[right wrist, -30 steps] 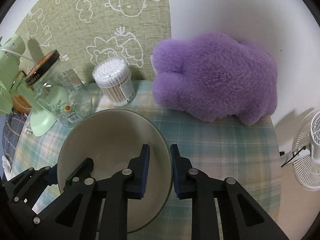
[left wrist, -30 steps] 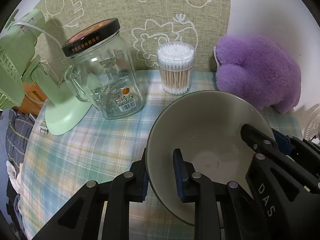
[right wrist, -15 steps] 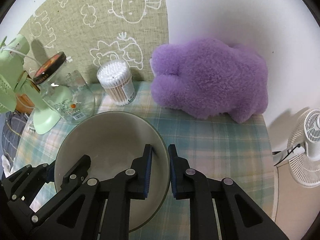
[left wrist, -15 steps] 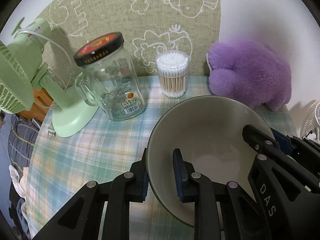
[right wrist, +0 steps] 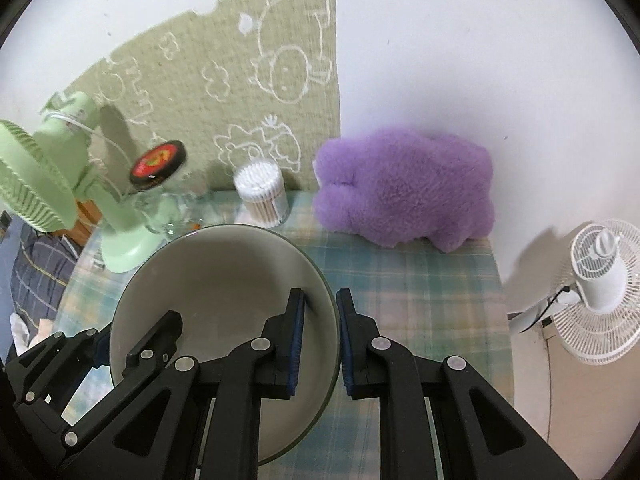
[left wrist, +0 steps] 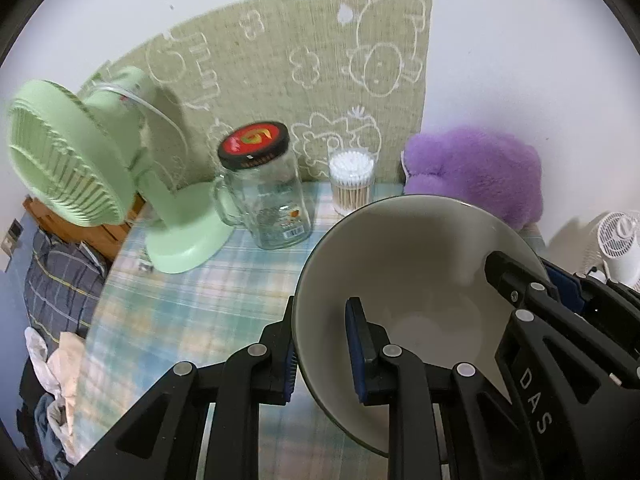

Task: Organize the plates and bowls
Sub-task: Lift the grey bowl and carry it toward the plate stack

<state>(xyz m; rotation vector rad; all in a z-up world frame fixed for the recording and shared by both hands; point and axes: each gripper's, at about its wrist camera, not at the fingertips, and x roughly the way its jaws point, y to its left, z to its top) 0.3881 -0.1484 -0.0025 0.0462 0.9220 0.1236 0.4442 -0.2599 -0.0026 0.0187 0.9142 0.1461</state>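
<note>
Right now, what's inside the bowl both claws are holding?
The bowl looks empty: bare pale inner wall. Each claw has one finger inside the rim. The fingers and arms cover part of the near wall and floor.

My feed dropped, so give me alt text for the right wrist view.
Two grippers hold a grey bowl by opposite rims: right gripper on the right rim, left gripper on the left. Behind stand a green fan, cotton swabs and a purple plush toy.
</note>
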